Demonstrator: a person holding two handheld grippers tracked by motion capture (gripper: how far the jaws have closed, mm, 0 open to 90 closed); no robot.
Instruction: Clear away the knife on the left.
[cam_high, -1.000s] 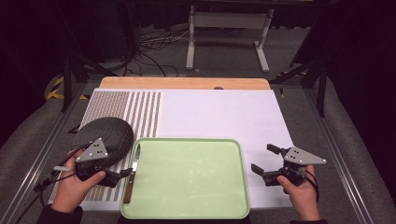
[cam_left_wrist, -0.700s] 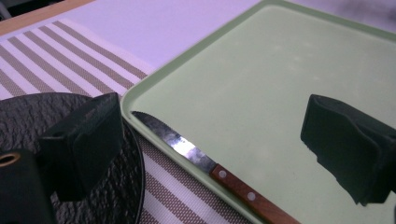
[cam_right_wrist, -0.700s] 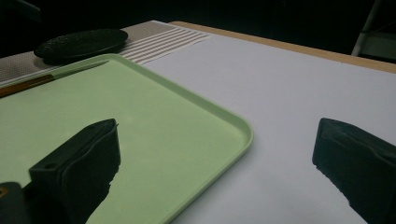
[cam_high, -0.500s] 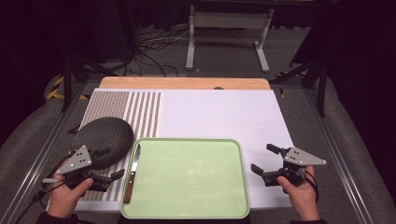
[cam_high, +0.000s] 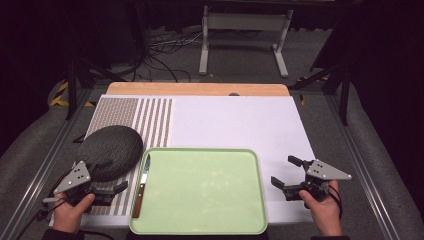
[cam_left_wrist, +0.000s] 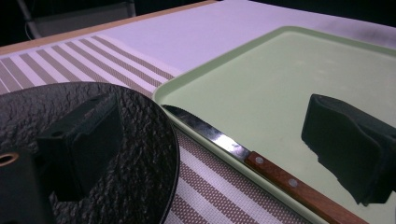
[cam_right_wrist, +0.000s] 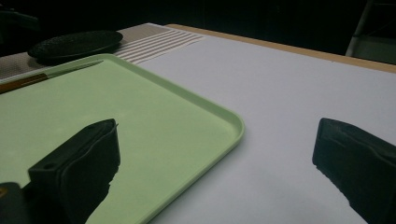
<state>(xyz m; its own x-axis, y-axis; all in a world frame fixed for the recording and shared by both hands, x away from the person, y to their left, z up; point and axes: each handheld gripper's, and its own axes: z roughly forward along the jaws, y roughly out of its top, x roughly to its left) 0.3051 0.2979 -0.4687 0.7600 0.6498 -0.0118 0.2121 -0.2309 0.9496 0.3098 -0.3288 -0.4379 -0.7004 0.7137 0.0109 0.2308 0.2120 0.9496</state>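
The tray (cam_high: 200, 190) is pale green, and the knife (cam_high: 141, 186) on its rim has a silver blade and a reddish-brown wooden handle. The plate (cam_high: 109, 150) is black and pebbled; the mat (cam_high: 145, 117) beneath it carries beige-and-white stripes, and the table (cam_high: 235, 120) is white.

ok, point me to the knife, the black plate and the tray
knife (cam_left_wrist: 275, 171): left gripper view, on the wooden handle near the blade.
plate (cam_high: 111, 145): high view, middle of its textured top.
tray (cam_right_wrist: 236, 122): right gripper view, on the near corner rim.
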